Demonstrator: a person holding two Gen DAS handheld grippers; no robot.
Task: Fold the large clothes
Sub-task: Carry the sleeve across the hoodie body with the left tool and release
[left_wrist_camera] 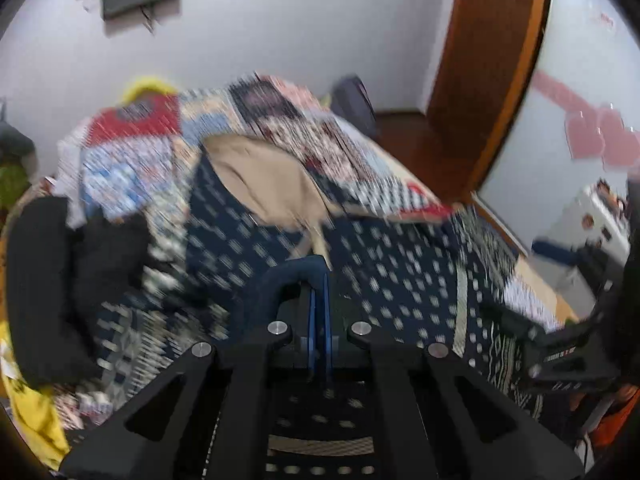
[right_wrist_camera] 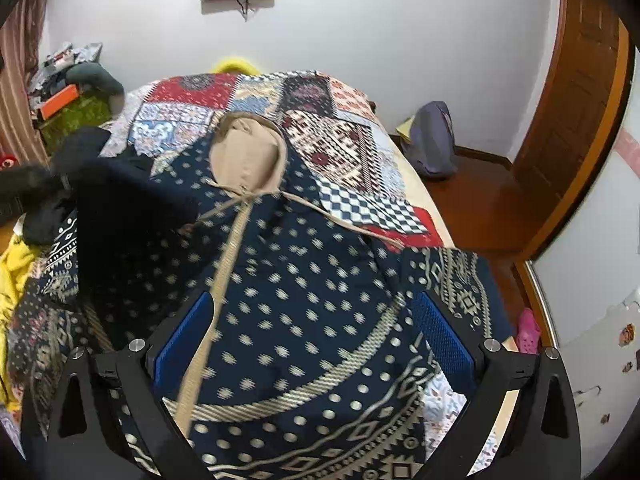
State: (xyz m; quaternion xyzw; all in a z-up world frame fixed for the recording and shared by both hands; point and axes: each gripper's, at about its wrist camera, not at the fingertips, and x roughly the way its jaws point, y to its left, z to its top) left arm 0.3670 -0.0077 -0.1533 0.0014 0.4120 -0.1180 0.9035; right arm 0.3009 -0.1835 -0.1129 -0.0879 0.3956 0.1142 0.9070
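Observation:
A large navy hooded garment with pale dots and patterned borders [right_wrist_camera: 304, 280] lies spread on the bed, its tan-lined hood [right_wrist_camera: 246, 156] toward the far end. In the left wrist view the garment [left_wrist_camera: 360, 248] is blurred by motion. My left gripper [left_wrist_camera: 319, 280] is shut on a fold of the navy garment's cloth, which loops over its blue pads. My right gripper [right_wrist_camera: 316, 336] is open, its blue pads [right_wrist_camera: 444, 340] wide apart just above the garment's lower part. The left gripper's dark shape [right_wrist_camera: 120, 200] shows at the left in the right wrist view.
A patchwork quilt [right_wrist_camera: 352, 148] covers the bed. Black clothing [left_wrist_camera: 44, 280] and yellow cloth [right_wrist_camera: 12, 272] lie at the bed's left side. A bag [right_wrist_camera: 432, 136] sits on the wooden floor right of the bed, near a wooden door [right_wrist_camera: 580, 100].

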